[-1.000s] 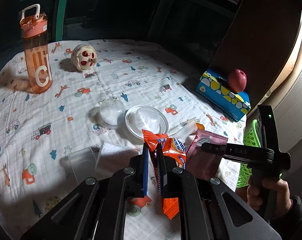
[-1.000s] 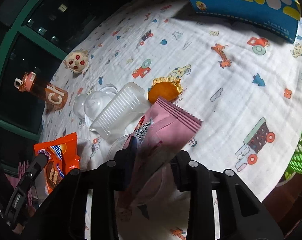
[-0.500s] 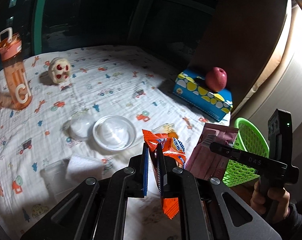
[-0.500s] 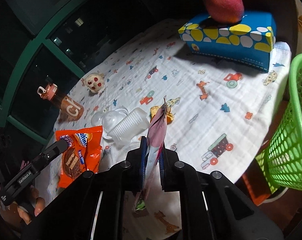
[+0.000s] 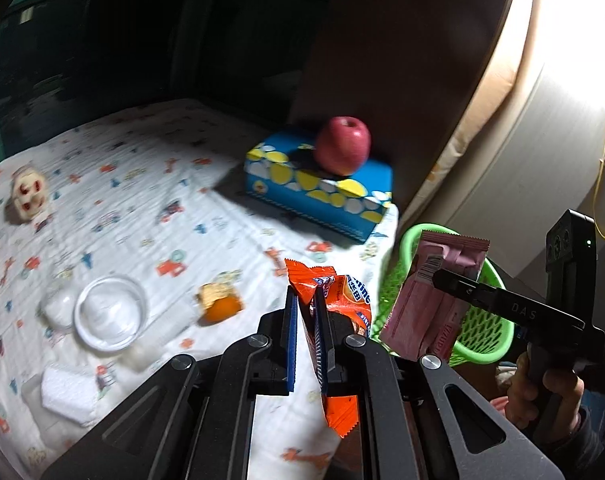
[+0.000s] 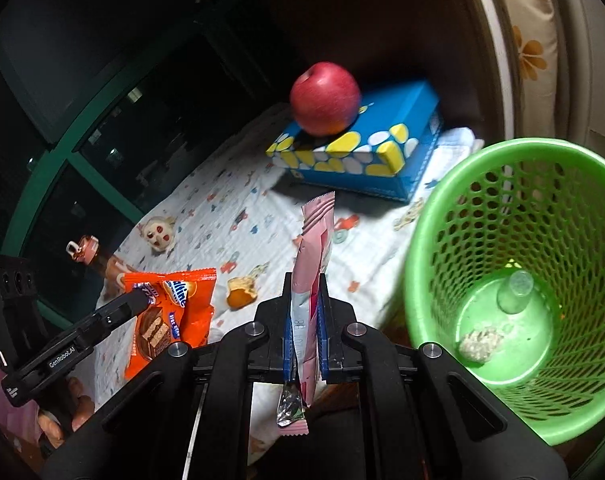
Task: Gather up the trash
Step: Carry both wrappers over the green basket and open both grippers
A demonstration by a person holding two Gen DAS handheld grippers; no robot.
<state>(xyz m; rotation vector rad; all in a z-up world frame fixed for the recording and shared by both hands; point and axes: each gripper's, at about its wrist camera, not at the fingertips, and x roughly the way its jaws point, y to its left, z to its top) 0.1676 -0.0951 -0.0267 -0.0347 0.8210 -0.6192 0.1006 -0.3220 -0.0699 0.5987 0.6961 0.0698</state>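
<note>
My left gripper [image 5: 305,300] is shut on an orange snack wrapper [image 5: 334,308], held above the table's right part; the wrapper also shows in the right wrist view [image 6: 170,312]. My right gripper [image 6: 305,292] is shut on a pink wrapper [image 6: 316,240], held upright just left of the green mesh trash basket [image 6: 442,240]. In the left wrist view the pink wrapper [image 5: 442,280] hangs in front of the basket [image 5: 478,336]. The basket holds a small plastic cup [image 6: 516,292] and a crumpled scrap [image 6: 478,344]. An orange half-eaten pastry [image 5: 218,304] lies on the table.
A red apple [image 5: 342,146] sits on a blue tissue box [image 5: 322,192] at the table's far right edge. A clear plastic lid [image 5: 110,312], white cups [image 5: 66,394], a skull toy [image 5: 28,192] and an orange bottle [image 6: 98,260] are on the patterned cloth [image 5: 142,184].
Both grippers have lifted and swung right toward the basket with their wrappers. The basket's inside has come into the right wrist view.
</note>
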